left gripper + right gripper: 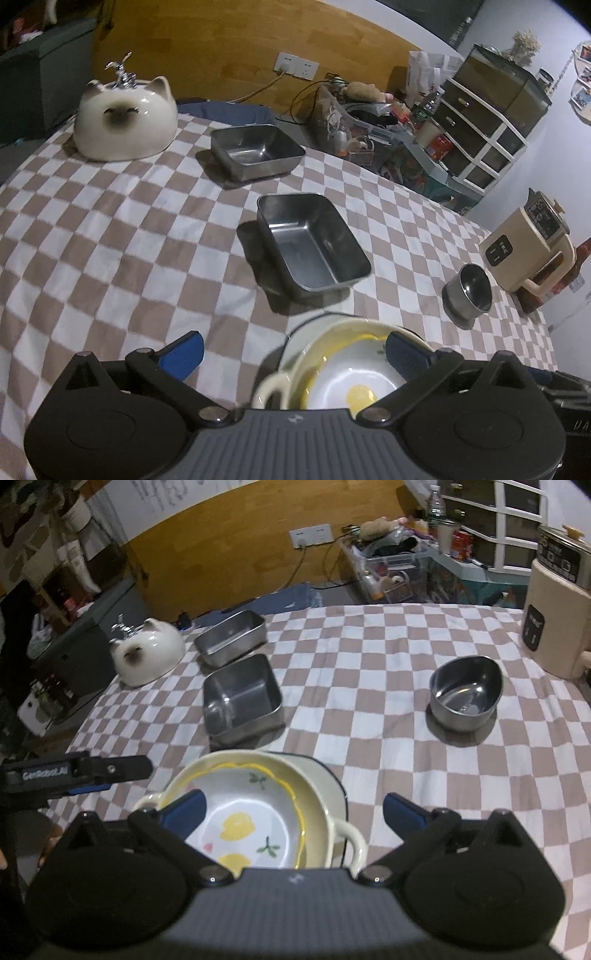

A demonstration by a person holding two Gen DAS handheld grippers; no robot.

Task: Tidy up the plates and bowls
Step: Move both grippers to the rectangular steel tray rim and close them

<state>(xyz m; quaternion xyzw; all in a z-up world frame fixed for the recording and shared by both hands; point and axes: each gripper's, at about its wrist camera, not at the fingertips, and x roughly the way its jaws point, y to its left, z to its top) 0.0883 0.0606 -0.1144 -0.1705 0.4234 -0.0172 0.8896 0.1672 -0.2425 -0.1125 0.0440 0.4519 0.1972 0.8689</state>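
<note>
1. Left gripper (293, 350) stands wide open in the left wrist view, its blue pads apart and pressing on nothing. The painted bowl (351, 384), nested in the cream handled pot (291, 354), sits just under its right finger, so the stack is low and to the right of centre. Ahead on the checked cloth (110, 240) lies the near steel tray (314, 242), its long axis running away and to the left; the far steel tray (256, 151) is beyond it, near the cat-shaped ceramic (123, 116). The round steel bowl (469, 291) is well apart on the right, beside the beige kettle (528, 251).

2. Right gripper (293, 812) is likewise wide open and empty in the right wrist view. The painted bowl (243, 816) in the cream handled pot (325, 786) lies under its left finger. The near steel tray (242, 698) is straight ahead and slightly left, the far steel tray (231, 637) behind it, and the round steel bowl (465, 688) off to the right. The left gripper (92, 771) shows at the left edge.

3. My judgement: the right hand is nearer the round bowl, the left nearer the trays, which likely want stacking next.
</note>
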